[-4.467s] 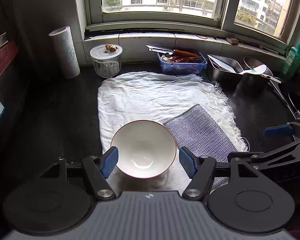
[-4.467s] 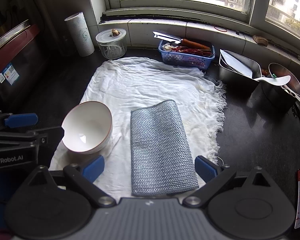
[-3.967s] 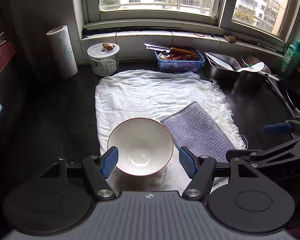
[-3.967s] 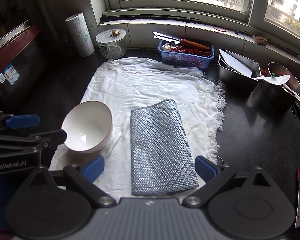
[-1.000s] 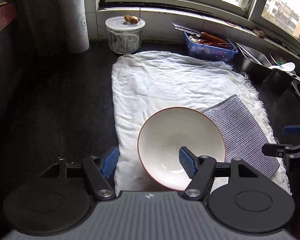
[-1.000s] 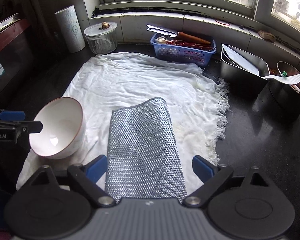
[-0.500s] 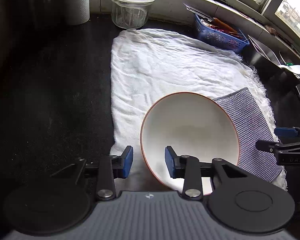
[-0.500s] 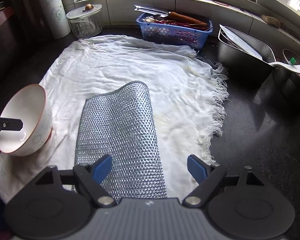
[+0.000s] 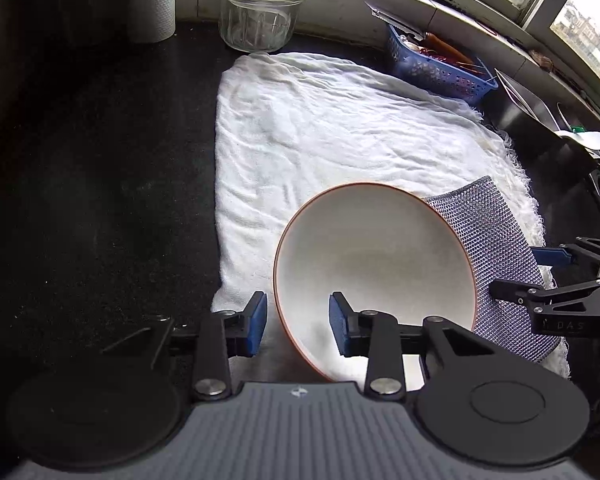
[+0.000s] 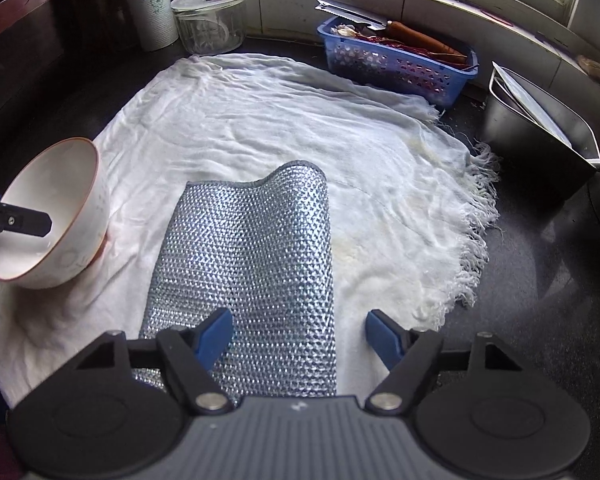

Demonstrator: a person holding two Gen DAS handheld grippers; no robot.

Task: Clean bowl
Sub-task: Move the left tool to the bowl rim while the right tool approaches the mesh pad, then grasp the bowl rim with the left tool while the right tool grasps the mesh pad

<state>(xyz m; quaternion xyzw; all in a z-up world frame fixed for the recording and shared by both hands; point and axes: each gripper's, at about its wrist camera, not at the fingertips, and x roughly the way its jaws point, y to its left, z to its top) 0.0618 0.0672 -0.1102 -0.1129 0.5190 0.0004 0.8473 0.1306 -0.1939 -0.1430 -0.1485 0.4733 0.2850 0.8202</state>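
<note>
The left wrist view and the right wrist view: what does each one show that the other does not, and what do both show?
Only the left wrist view shows both pads of the left gripper straddling the near rim of the white bowl, one inside, one outside.

Only the right wrist view shows the right gripper, jaws just closing, low over the near end of the silver mesh cloth, and the bowl tilted.

Both show the white towel, glass jar, blue basket and paper roll.
</note>
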